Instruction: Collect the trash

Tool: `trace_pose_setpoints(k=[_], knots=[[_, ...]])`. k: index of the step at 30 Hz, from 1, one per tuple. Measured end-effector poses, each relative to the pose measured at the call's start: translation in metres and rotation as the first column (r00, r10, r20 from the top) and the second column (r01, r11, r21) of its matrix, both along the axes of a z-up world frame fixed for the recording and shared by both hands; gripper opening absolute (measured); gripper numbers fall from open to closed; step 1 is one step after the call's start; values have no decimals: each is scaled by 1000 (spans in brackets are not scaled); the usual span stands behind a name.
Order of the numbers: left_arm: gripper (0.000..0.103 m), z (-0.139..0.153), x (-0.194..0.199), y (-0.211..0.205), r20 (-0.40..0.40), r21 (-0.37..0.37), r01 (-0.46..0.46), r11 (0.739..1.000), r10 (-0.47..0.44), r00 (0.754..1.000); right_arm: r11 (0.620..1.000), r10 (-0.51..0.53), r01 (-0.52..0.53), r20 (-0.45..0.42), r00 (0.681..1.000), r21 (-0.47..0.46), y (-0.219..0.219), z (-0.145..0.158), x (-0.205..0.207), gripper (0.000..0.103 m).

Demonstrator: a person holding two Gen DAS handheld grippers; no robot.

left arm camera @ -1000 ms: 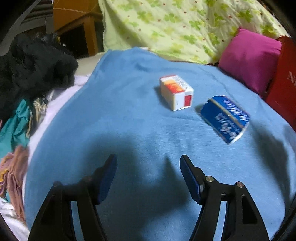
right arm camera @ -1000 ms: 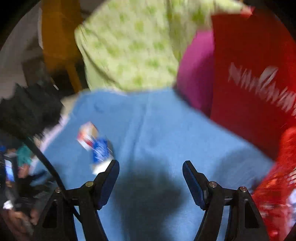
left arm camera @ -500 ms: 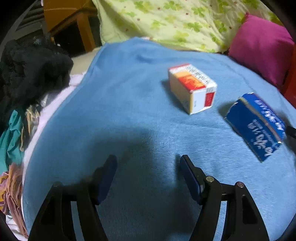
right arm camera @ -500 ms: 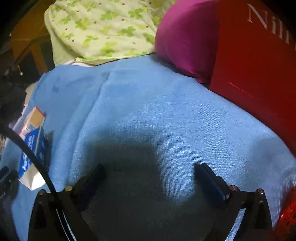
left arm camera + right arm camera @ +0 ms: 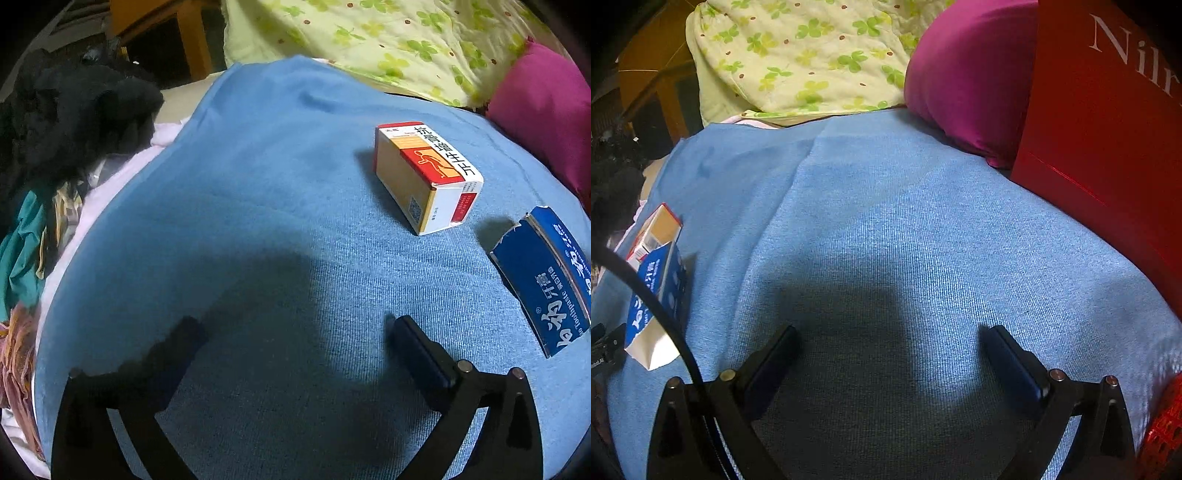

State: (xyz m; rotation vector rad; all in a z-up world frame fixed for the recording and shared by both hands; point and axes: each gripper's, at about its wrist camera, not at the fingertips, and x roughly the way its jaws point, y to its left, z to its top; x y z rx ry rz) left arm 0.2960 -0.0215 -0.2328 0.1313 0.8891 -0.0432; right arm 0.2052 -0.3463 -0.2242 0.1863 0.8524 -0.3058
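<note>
Blue blanket (image 5: 258,221) spread wide, green-patterned quilt (image 5: 798,62) behind, red bag (image 5: 1108,147) at right, left tool (image 5: 295,332) and right tool (image 5: 890,343) both just spread wide, empty, orange-and-white box (image 5: 424,177) and blue toothpaste carton (image 5: 546,280) lying on blanket ahead-right of left tool.

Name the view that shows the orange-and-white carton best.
The left wrist view: the orange-and-white carton lies whole and sharp on the blue blanket. The right wrist view shows only a small part at its left edge, behind the blue toothpaste box.

Blue blanket (image 5: 258,184), clover-print quilt (image 5: 369,40), magenta pillow (image 5: 967,77), red bag (image 5: 1108,147)
</note>
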Motion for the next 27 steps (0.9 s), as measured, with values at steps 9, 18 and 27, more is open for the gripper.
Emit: trace_pose_setpoints(k=[9,18,27], knots=[[103,-1,3,-2,2,3,1,1000,-1,1000,1000,1,-1,0,1000,0,0,0,-1,103],[103,0,3,0,2,-7,2,1000,-2,1000,1000,0,0,0,1000,0,1,0,-1,103],[103,0,3,-1,-4,-6,-2,1000,2,1000,1000,0,0,1,1000,0,0,0,-1,103]])
